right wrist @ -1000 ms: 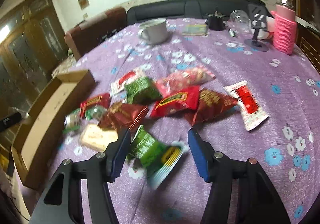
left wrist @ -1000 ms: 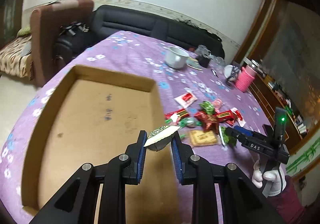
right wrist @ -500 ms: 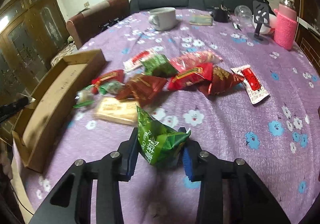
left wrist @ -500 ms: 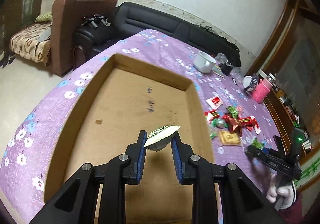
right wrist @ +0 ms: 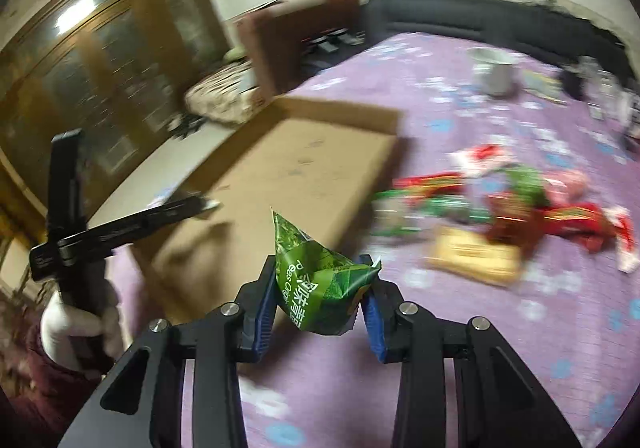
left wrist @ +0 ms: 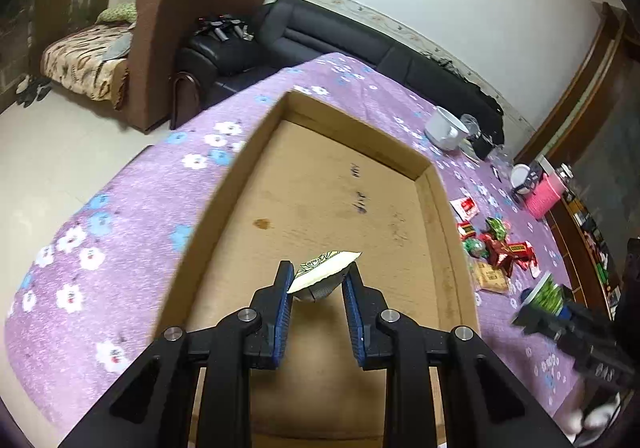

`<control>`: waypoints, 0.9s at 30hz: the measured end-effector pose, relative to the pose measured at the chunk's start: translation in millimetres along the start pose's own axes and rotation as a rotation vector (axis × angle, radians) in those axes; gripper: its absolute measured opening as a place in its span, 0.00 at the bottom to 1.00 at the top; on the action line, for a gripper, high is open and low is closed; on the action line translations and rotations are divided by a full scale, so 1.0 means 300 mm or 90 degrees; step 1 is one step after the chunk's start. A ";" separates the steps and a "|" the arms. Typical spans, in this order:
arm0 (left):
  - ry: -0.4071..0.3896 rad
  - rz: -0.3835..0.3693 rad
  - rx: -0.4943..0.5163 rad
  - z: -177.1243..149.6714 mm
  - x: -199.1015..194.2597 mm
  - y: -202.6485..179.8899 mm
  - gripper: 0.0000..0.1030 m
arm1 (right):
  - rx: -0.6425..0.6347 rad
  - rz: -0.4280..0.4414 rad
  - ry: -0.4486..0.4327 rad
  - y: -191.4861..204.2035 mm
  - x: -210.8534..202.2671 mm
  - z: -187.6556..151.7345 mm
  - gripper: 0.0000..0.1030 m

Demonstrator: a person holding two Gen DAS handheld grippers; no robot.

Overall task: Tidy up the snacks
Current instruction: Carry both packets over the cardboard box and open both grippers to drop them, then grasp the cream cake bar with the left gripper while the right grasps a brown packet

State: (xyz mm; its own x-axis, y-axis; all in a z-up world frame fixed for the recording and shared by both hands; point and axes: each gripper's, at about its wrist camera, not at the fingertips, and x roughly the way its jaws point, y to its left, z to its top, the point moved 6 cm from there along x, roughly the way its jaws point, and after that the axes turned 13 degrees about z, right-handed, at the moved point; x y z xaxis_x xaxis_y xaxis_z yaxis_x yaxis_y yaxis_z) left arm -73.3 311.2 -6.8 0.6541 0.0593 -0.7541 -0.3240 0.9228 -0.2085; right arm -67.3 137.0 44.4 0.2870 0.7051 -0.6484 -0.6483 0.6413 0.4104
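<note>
My left gripper [left wrist: 318, 280] is shut on a small pale snack packet [left wrist: 322, 272] and holds it over the near part of an open cardboard box [left wrist: 224, 184]. My right gripper [right wrist: 320, 288] is shut on a green snack bag [right wrist: 320, 280], held above the purple cloth just right of the box [right wrist: 280, 168]. A pile of red, green and tan snack packets [right wrist: 500, 216] lies on the cloth to the right; it also shows in the left wrist view [left wrist: 496, 252]. The right gripper with its green bag shows at the right of the left wrist view [left wrist: 548, 298].
The table has a purple flowered cloth [left wrist: 120, 208]. A white mug [left wrist: 444, 128], a pink bottle [left wrist: 542, 198] and small items stand at the far end. A black sofa [left wrist: 320, 32] and a brown armchair [left wrist: 188, 28] are beyond the table.
My right gripper closed on the green bag, lifted it and swung left toward the box. My left gripper moved further over the box with its packet still held.
</note>
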 end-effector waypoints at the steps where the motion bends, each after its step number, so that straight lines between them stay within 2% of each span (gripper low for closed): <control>1: -0.001 0.000 -0.004 0.001 -0.005 0.010 0.25 | -0.006 0.011 0.008 0.026 0.032 0.006 0.36; 4: -0.004 -0.008 -0.021 0.002 -0.028 0.048 0.28 | -0.027 0.031 0.026 0.100 0.117 0.015 0.36; 6: -0.006 -0.012 -0.032 0.003 -0.041 0.066 0.43 | -0.041 0.038 0.042 0.141 0.182 0.018 0.36; 7: -0.008 -0.011 -0.037 0.003 -0.049 0.077 0.56 | -0.044 0.039 0.049 0.146 0.204 0.021 0.36; 8: -0.010 -0.011 -0.040 0.003 -0.056 0.085 0.60 | -0.047 0.039 0.053 0.152 0.220 0.018 0.36; 10: -0.014 -0.018 -0.050 0.003 -0.071 0.101 0.60 | -0.052 0.036 0.064 0.168 0.261 0.012 0.37; 14: -0.028 -0.029 -0.068 0.015 -0.108 0.117 0.60 | -0.049 0.036 0.057 0.178 0.283 0.001 0.47; 18: -0.044 -0.034 -0.069 0.031 -0.141 0.108 0.67 | -0.032 0.045 0.013 0.154 0.190 0.022 0.50; 21: -0.047 -0.042 -0.064 0.036 -0.152 0.081 0.68 | -0.018 0.024 -0.030 0.093 0.077 0.036 0.58; 23: -0.046 -0.046 -0.055 0.034 -0.153 0.058 0.68 | -0.001 -0.003 -0.053 0.018 -0.002 0.031 0.58; 27: -0.037 -0.062 -0.026 0.022 -0.139 -0.025 0.70 | 0.074 -0.089 -0.082 -0.226 -0.147 -0.008 0.58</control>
State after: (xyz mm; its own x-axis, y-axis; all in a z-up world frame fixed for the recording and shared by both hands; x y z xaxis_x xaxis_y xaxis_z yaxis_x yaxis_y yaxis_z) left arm -93.5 304.2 30.3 0.7220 -0.0070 -0.6919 -0.2834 0.9093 -0.3049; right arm -37.7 61.7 43.4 0.4605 0.6349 -0.6204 -0.5128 0.7607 0.3979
